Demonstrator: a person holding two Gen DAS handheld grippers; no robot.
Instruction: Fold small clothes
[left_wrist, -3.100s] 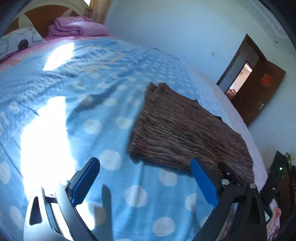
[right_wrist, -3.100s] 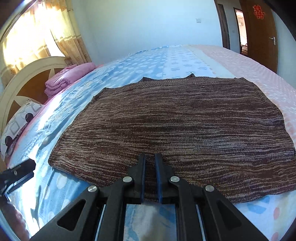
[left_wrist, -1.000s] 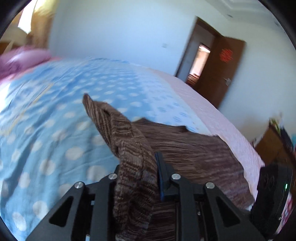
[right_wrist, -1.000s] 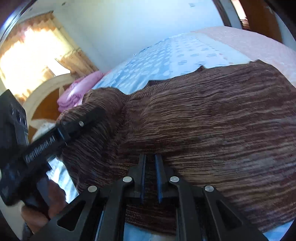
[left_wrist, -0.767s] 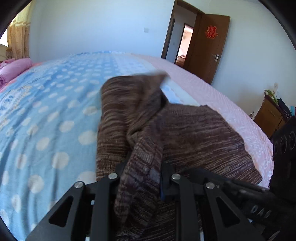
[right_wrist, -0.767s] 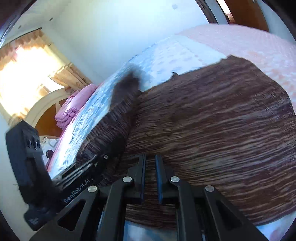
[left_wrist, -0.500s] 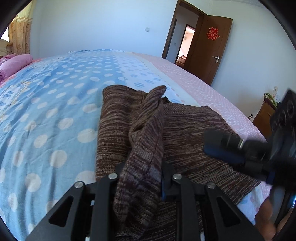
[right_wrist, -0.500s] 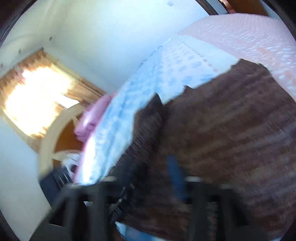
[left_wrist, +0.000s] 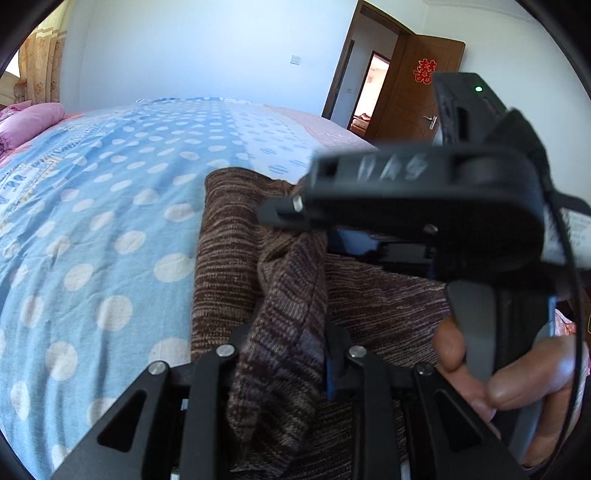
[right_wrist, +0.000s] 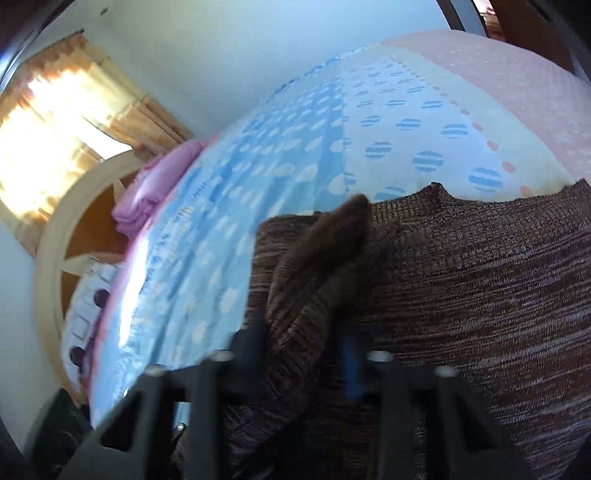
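Observation:
A brown striped knit garment (left_wrist: 236, 258) lies on the blue polka-dot bed (left_wrist: 92, 221). Its left side is lifted into a ridge over the rest. My left gripper (left_wrist: 284, 354) is shut on the near end of that ridge. In the left wrist view my right gripper (left_wrist: 291, 218) reaches in from the right, with its fingers around the far tip of the ridge. In the right wrist view the right gripper (right_wrist: 303, 339) has the lifted fold of the garment (right_wrist: 480, 295) between its fingers; this view is blurred and the fingers stand a little apart.
Folded pink bedding (right_wrist: 155, 192) and a cream headboard (right_wrist: 48, 236) are at the head of the bed. A brown door (left_wrist: 406, 92) stands open in the far wall. The bed's pink edge (right_wrist: 517, 92) runs along the right.
My right gripper let go of the garment's near hem, swung left and up, and now has its fingers around the tip of the fold that my left gripper holds. The left gripper has held still.

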